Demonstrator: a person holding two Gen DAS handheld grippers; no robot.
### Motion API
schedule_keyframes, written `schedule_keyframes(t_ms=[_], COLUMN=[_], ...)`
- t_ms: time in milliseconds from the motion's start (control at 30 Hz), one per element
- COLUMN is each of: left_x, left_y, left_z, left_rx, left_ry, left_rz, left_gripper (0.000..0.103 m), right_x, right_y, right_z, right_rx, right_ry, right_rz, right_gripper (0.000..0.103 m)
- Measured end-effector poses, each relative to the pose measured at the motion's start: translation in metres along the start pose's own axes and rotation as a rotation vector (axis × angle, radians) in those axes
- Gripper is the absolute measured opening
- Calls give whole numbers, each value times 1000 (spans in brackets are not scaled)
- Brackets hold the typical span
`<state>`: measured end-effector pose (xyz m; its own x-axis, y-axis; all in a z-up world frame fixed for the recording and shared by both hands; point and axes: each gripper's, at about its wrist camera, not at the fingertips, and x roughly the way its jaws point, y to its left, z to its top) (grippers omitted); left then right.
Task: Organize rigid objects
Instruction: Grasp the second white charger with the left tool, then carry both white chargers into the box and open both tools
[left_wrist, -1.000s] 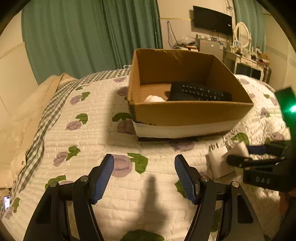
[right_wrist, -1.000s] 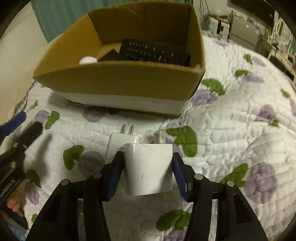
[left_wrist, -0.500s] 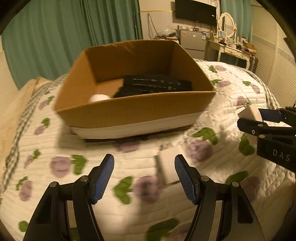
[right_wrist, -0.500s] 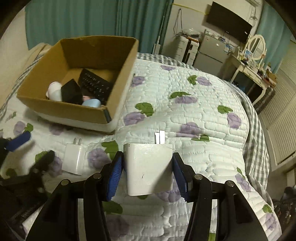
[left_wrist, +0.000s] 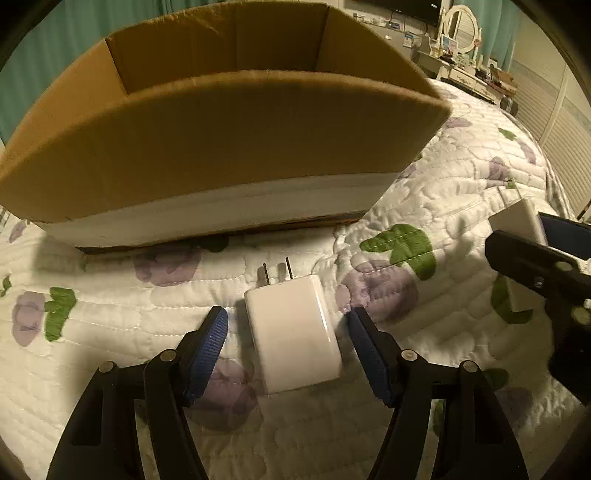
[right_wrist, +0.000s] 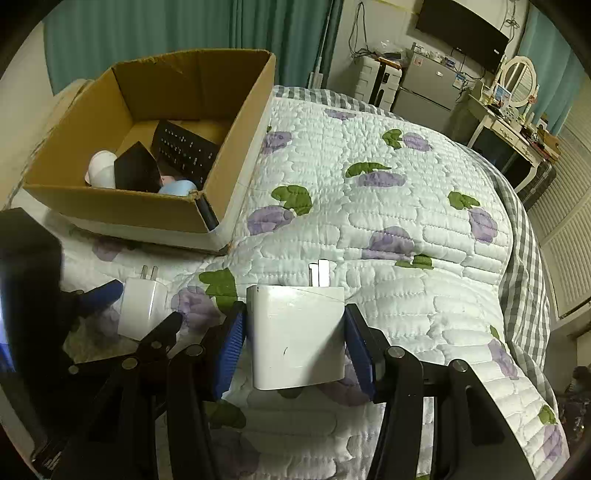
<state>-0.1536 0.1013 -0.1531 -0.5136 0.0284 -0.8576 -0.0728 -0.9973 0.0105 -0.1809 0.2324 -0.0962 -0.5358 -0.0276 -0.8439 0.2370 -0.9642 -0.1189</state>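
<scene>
In the left wrist view, the left tongs (left_wrist: 288, 343) are standing wide apart over the quilted bed (left_wrist: 461, 192), their blue pads (left_wrist: 208, 347) on either side of a small white charger (left_wrist: 293, 332) without touching it. The charger is lying flat on the quilt just in front of the cardboard box (left_wrist: 221, 147), its two prongs pointing toward the box's near wall. The box is filling the upper part of the view, and its contents are hidden behind that wall. To the right of the box, the right tongs (left_wrist: 543, 251) are reaching in from the edge, gripping a larger white adapter (left_wrist: 517, 225) that is only partly showing.

In the right wrist view, the right tongs (right_wrist: 295, 343) are clamping the larger white adapter (right_wrist: 297, 336) between both blue pads (right_wrist: 231, 343), holding it above the quilt of the bed (right_wrist: 369, 221) with its prongs pointing away from the camera. The cardboard box (right_wrist: 147, 218) is sitting up and to the left of the adapter. Inside the box, a black remote (right_wrist: 183, 151), a black block (right_wrist: 135, 171), a white rounded object (right_wrist: 101, 170) and a pale blue object (right_wrist: 177, 187) are lying together. The small white charger (right_wrist: 142, 308) is resting on the quilt just in front of the box, and the left tongs (right_wrist: 144, 306) are straddling it, one blue-tipped finger on its left and one black finger on its right, with gaps showing.
</scene>
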Motion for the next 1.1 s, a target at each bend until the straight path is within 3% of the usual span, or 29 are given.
schedule_keyframes(t_ms=[167, 200, 233, 400, 733, 1100], left_x=[-2, -3, -6, -27, -118, -167], left_y=[-2, -1, -1, 0, 27, 50], left_z=[-3, -4, -5, -8, 0, 70], left_rx=[20, 21, 24, 42, 36, 38], left_ry=[-17, -21, -24, -49, -217, -361], left_rz=[-4, -10, -29, -35, -12, 34], left_gripper=[68, 60, 45, 43, 43, 43], right_x=[1, 1, 0, -11, -73, -141], right_y=[2, 2, 2, 5, -3, 3], right_z=[0, 0, 0, 3, 13, 89], right_rx=[-10, -11, -11, -12, -1, -93], right_ry=[4, 4, 5, -21, -157, -339], right_rz=[-13, -14, -14, -12, 60, 121], right_gripper=[52, 52, 52, 52, 52, 52])
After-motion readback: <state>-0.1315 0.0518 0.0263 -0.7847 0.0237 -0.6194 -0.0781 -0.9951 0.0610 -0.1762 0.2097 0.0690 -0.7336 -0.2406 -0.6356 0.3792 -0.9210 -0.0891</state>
